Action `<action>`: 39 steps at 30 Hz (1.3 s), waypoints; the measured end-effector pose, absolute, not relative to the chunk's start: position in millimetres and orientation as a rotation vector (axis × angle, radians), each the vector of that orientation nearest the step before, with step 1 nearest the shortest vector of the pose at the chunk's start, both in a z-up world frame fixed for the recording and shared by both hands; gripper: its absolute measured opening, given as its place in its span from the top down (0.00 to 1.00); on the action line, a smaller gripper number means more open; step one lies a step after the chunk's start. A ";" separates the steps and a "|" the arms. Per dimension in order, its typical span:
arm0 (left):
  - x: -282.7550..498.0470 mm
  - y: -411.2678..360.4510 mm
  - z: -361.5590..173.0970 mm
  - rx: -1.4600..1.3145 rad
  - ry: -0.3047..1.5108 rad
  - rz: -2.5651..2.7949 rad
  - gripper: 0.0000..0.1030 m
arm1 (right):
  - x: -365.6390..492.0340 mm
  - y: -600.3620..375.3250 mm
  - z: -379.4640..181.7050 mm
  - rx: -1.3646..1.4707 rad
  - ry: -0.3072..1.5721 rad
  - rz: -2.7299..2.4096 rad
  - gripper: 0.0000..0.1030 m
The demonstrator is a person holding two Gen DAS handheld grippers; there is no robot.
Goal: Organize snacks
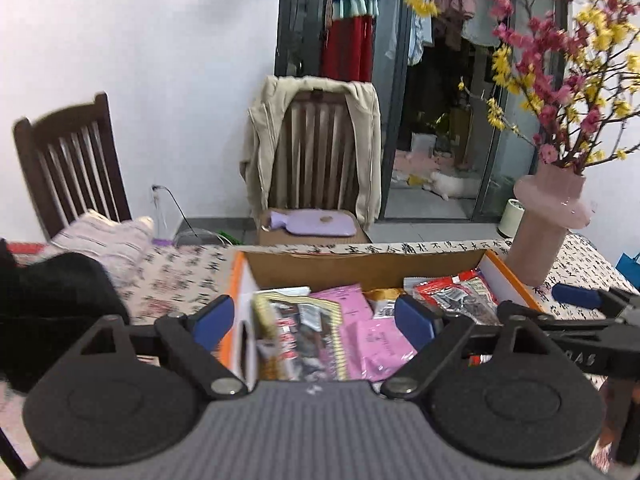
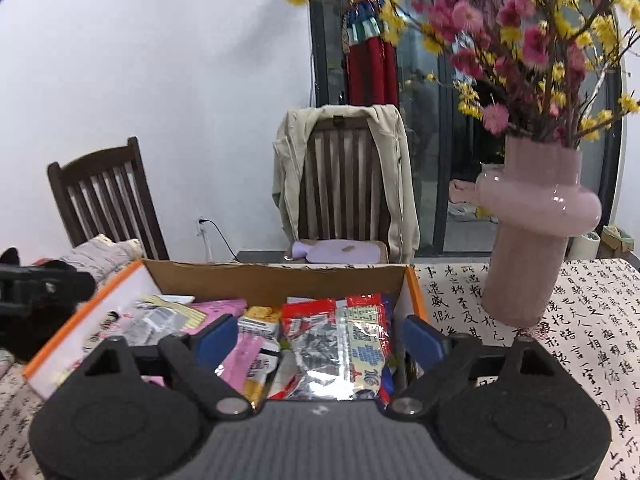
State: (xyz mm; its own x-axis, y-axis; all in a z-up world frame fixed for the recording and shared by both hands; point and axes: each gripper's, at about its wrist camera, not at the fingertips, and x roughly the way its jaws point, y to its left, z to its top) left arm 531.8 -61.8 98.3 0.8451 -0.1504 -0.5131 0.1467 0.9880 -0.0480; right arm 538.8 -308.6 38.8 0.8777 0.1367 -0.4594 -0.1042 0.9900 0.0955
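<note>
Left view: the left tool [image 1: 314, 320], jaws wide and empty, hovers over the cardboard box [image 1: 360, 266] of snacks [image 1: 352, 320] at centre; only here, right tool [image 1: 576, 296] shows at right edge. Right view: the right tool [image 2: 320, 338], wide and empty, with a pink vase [image 2: 532, 240] beside the box on the surface [image 2: 580, 320].

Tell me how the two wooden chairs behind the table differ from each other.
The left chair has a bare back, while the middle chair has a beige jacket draped over its back. The middle chair carries a purple hot water bottle on its seat; the left chair's seat is hidden behind the table. The left chair stands against the white wall, the middle one by the glass door. Both are dark wood with vertical slats.
</note>
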 end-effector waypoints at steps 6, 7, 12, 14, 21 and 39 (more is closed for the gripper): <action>483.9 -42.2 108.1 0.042 0.461 -0.150 0.06 | 499.7 -312.2 55.0 0.043 0.463 0.104 0.05; 477.0 -39.8 109.2 0.043 0.450 -0.150 0.04 | 492.8 -312.7 57.8 0.046 0.462 0.103 0.05; 438.8 -29.9 114.8 0.026 0.373 -0.121 0.00 | 456.5 -315.4 72.1 0.075 0.460 0.103 0.02; 426.3 -27.8 117.0 0.027 0.355 -0.115 0.00 | 439.2 -314.1 79.4 0.075 0.446 0.111 0.01; 376.3 -17.1 122.6 0.001 0.335 -0.118 0.00 | 384.2 -303.6 93.4 0.037 0.426 0.108 0.00; 228.3 -18.8 113.7 0.005 0.323 -0.151 0.00 | 256.7 -283.9 76.6 0.044 0.420 0.153 0.00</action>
